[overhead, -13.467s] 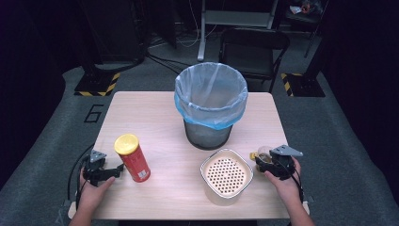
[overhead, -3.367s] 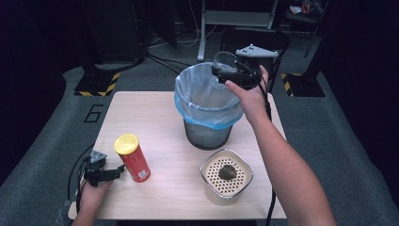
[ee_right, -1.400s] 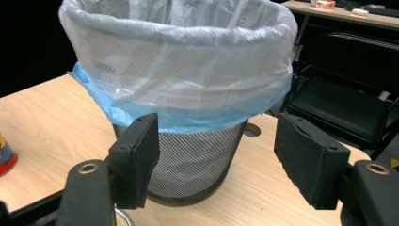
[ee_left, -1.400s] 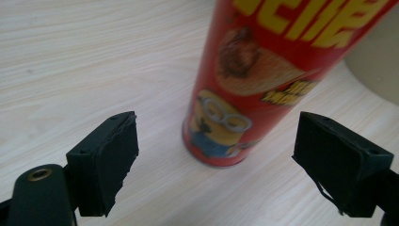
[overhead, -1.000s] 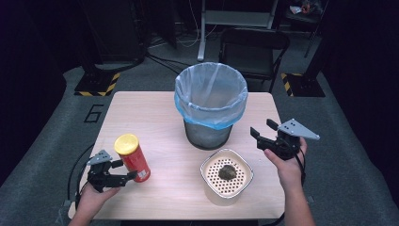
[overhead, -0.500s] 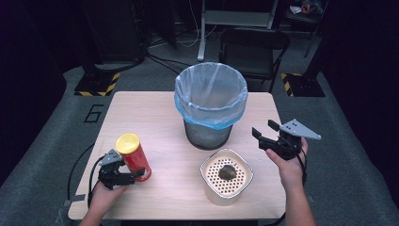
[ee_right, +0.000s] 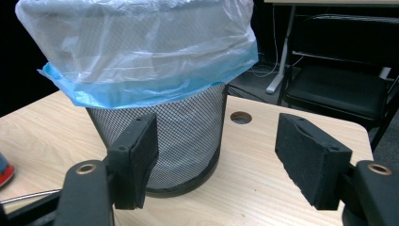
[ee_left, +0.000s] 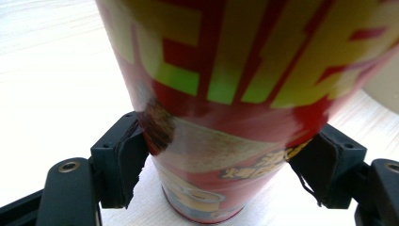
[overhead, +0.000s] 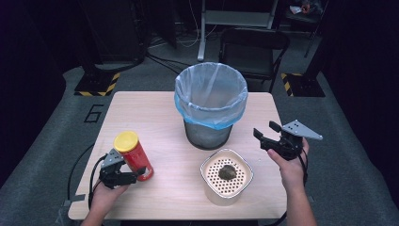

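Note:
A red snack can point(overhead: 135, 159) with a yellow lid stands at the table's front left. My left gripper point(overhead: 134, 173) has its jaws on either side of the can's lower part. In the left gripper view both black pads point(ee_left: 131, 157) touch the can point(ee_left: 226, 94). The jaws have just been closing with the can between them. At the right edge of the table my right gripper point(overhead: 265, 130) hovers open with nothing in it. In the right gripper view that gripper point(ee_right: 216, 155) faces the mesh bin point(ee_right: 174, 136).
A black mesh bin point(overhead: 211, 101) lined with a blue and clear bag stands mid-table. A cream bowl with a perforated insert point(overhead: 227, 188) sits in front of it, with a dark lump point(overhead: 227, 172) in it. A black chair point(overhead: 254, 52) stands behind the table.
My left gripper has slid right from beside the can to around its base and narrowed its jaws onto it. The right hand has stayed put.

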The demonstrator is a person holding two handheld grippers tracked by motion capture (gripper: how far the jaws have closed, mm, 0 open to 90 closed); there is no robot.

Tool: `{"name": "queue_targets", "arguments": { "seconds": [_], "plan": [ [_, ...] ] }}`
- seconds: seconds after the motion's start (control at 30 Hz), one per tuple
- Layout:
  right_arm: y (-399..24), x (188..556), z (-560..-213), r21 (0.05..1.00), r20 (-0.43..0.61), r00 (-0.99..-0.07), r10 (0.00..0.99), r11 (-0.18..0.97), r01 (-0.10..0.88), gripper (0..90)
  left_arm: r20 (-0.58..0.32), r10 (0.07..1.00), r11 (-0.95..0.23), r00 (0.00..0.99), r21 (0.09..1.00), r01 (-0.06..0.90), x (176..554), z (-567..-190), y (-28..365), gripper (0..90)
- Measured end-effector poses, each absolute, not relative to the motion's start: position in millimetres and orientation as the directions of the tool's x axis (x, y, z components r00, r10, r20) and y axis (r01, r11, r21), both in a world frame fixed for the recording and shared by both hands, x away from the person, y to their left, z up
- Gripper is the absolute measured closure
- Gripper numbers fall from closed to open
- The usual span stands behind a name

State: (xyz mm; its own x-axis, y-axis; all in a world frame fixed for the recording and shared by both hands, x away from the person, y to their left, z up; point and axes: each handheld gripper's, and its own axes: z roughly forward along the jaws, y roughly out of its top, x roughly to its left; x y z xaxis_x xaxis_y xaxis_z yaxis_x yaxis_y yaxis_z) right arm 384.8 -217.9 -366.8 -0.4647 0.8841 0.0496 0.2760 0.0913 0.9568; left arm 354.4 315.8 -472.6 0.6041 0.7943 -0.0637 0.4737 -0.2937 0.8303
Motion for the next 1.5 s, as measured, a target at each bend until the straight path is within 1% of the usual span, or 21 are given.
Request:
{"name": "queue_targets", "arguments": {
  "seconds": [0.17,0.2,0.23,0.3,0.4,0.53,0.9,1.27,1.37,1.5],
  "plan": [
    [-224.6,383.5,-366.8,0.956,0.063,-0.453,0.889,0.076,0.282,30.1,-0.081,0.788,-0.287,0.611,0.829,0.48,349.2,-458.2,313.4,24.0],
    [-224.9,382.0,-366.7,0.956,0.066,-0.458,0.887,0.075,0.283,30.1,-0.069,0.781,-0.309,0.621,0.822,0.479,349.1,-454.0,313.2,24.0],
    [-224.9,382.0,-366.7,0.956,0.066,-0.458,0.887,0.075,0.283,30.1,-0.086,0.78,-0.3,0.62,0.818,0.49,348.3,-450.9,310.6,24.0],
    [-221.9,382.3,-367.6,0.954,0.057,-0.466,0.883,0.089,0.285,30.1,-0.073,0.768,-0.328,0.636,0.808,0.489,348.7,-438.7,305.1,23.9],
    [-218.9,382.8,-369.2,0.952,0.056,-0.468,0.882,0.093,0.291,30.1,-0.071,0.761,-0.338,0.645,0.804,0.489,349.2,-429.8,301.1,24.0],
    [-214.3,385.6,-374.4,0.944,0.033,-0.47,0.882,0.127,0.304,30.1,-0.07,0.753,-0.342,0.654,0.808,0.48,353.6,-411.3,293.7,23.9],
    [-212.3,389.1,-380.3,0.935,0.042,-0.487,0.873,0.137,0.326,30.1,-0.097,0.709,-0.36,0.699,0.802,0.476,371.6,-360.1,271.9,23.9],
    [-213.4,387.2,-377.9,0.936,0.037,-0.488,0.872,0.142,0.323,30.1,-0.061,0.668,-0.397,0.742,0.814,0.425,384.4,-297.4,242.5,23.9],
    [-215.3,386.7,-377.3,0.936,0.036,-0.487,0.873,0.142,0.323,30.1,-0.037,0.66,-0.417,0.75,0.812,0.408,389.2,-277.4,231.9,23.9],
    [-215.2,386.7,-378.5,0.934,0.043,-0.488,0.872,0.139,0.33,30.1,-0.038,0.653,-0.417,0.757,0.816,0.4,392.8,-263.3,225.4,23.9]
  ]
}}
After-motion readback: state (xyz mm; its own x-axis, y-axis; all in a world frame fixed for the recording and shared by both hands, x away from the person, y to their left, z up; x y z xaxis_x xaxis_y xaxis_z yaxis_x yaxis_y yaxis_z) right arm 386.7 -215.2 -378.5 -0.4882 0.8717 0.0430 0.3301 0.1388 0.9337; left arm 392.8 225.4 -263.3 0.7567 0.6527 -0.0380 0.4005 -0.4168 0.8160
